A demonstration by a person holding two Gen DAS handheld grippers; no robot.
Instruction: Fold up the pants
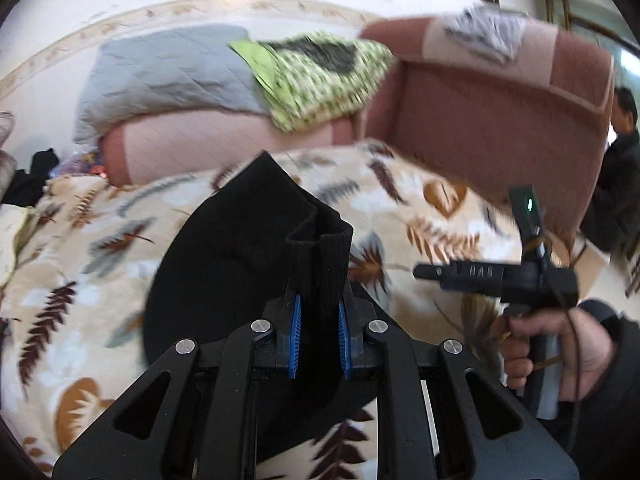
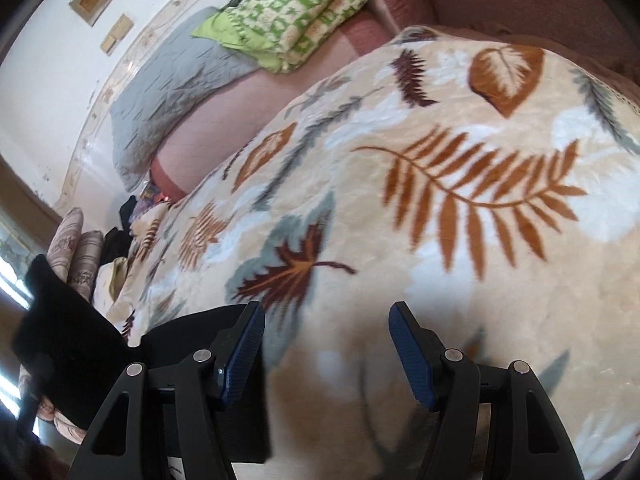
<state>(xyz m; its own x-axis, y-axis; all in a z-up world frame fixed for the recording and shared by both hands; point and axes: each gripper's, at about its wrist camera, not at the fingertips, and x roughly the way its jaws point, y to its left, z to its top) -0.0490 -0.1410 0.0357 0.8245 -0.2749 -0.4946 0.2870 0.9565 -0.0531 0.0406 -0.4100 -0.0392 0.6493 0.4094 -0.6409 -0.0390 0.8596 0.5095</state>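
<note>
Blue-padded fingers of the left gripper (image 1: pixel 319 312) clamp the ribbed black cuff of the pants (image 1: pixel 256 248), seen from the left wrist camera. Both pads press against the knit, which stands up between them, and the rest of the dark garment spreads out beyond and to the left across a cream leaf-print blanket (image 1: pixel 100 240). To the right, a bare hand (image 1: pixel 560 352) grips the handle of the right gripper (image 1: pixel 424 271), which points leftward over the blanket; its fingertips are not clear from this angle. Behind the blanket lie a grey quilted cover (image 1: pixel 168 76), a green patterned quilt (image 1: pixel 316 76) and a reddish-brown armchair (image 1: pixel 492 108). A person in dark clothing (image 1: pixel 620 168) stands at the far right edge.

From the right wrist camera, the right gripper (image 2: pixel 327 344) hangs with its fingers spread wide apart and nothing between them, just above the leaf-print blanket (image 2: pixel 460 200). Black fabric of the pants (image 2: pixel 68 352) shows at the lower left, beside and partly under the gripper's left finger. The grey cover (image 2: pixel 172 92) and green quilt (image 2: pixel 296 20) lie beyond, against a white wall (image 2: pixel 44 80).
</note>
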